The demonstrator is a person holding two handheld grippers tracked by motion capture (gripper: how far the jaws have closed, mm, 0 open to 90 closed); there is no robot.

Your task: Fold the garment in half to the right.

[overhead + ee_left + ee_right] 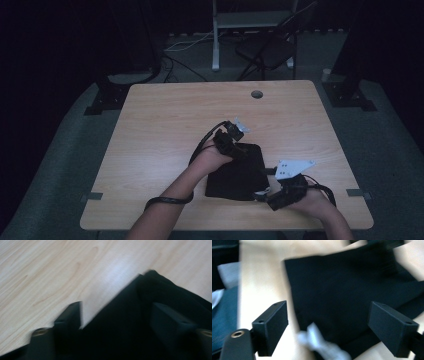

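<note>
A black folded cloth (235, 176) lies flat on the wooden table (165, 120), near its front edge. My left gripper (241, 148) hovers at the cloth's far left corner. In the left gripper view it (117, 320) is open, with the cloth (140, 315) spread under and between the jaws and one corner pointing away. My right gripper (266, 194) sits at the cloth's near right corner. Its own view shows it (332, 327) wide open over the cloth (342, 295), with a small white tag (319, 342) at the near edge between the jaws. Both gripper views are blurred.
A round cable hole (257, 94) sits near the table's far edge. Two tape marks (91, 196) (359, 193) lie by the front corners. Beyond the table stand a dark chair (267, 50) and a white desk leg (215, 40), with cables on the floor.
</note>
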